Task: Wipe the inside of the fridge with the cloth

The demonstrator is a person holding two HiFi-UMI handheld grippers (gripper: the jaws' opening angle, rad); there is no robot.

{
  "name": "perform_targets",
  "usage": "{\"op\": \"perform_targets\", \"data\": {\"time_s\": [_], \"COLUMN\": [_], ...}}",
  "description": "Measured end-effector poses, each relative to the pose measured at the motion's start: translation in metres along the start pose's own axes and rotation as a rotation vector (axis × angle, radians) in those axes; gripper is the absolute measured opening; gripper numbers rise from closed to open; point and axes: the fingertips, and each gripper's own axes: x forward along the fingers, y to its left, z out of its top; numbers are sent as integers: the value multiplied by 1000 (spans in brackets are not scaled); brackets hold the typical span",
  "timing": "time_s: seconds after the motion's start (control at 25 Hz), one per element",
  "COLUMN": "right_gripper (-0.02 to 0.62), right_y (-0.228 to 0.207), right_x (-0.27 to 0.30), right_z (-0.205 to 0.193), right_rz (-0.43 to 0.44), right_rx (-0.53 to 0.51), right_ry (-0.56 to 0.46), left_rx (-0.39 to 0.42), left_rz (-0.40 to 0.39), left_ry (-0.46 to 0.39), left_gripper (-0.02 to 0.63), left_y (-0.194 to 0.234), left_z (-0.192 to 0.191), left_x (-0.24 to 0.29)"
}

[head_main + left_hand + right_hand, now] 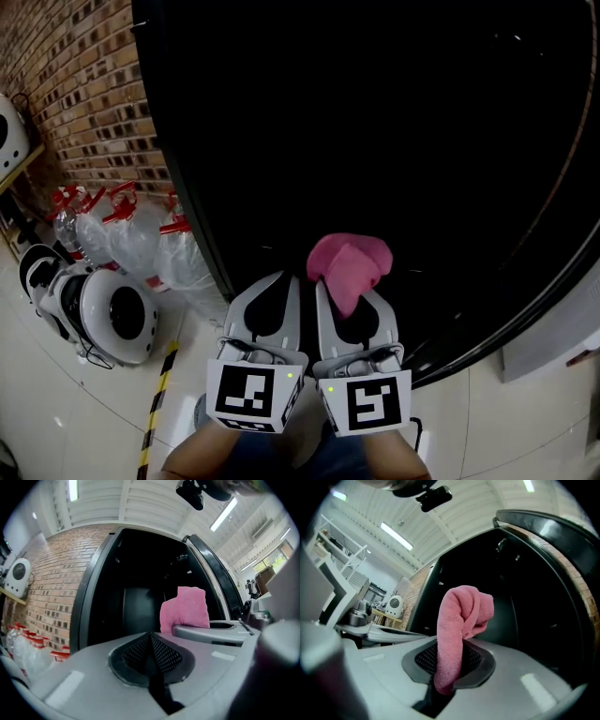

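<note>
Item: brick wall (84, 84), far left in the head view, behind the floor goods.
Item: white round appliances (112, 323), grouped on the pale floor below the wall.
Item: clear bottles with red tops (131, 234), bundled in plastic film, standing between the appliances and the fridge.
Item: yellow-and-black floor tape (155, 403), running up toward the fridge's lower left corner.
Item: fridge (202, 178), black, its dark cavity filling most of the head view. Both gripper views look into it.
Item: left gripper (272, 295), held low in front of the fridge opening, just beside its partner. Its own view shows the jaws brought together at the seam (152, 637) with nothing between them.
Item: right gripper (352, 305), level with the left one. Jaws clamped on the cloth (449, 667).
Item: cloth (349, 267), pink terry, pinched at its lower end between the right gripper's jaws. Its free part stands up and folds over above the jaw tips (459, 620), in front of the dark fridge opening.
</note>
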Motion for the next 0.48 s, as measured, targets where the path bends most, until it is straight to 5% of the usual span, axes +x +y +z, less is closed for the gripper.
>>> {"op": "perform_targets", "data": {"time_s": [0.48], "right_gripper": [57], "right_y": [66], "right_x": [3], "right_z": [-74], "right_rz": [135], "right_rx": [29], "right_ry": [42], "left_rx": [-16], "left_rz": [93], "left_ry": [75], "left_gripper": [15], "left_y": [42], "left_z": [-62], "left_x": [-27]}}
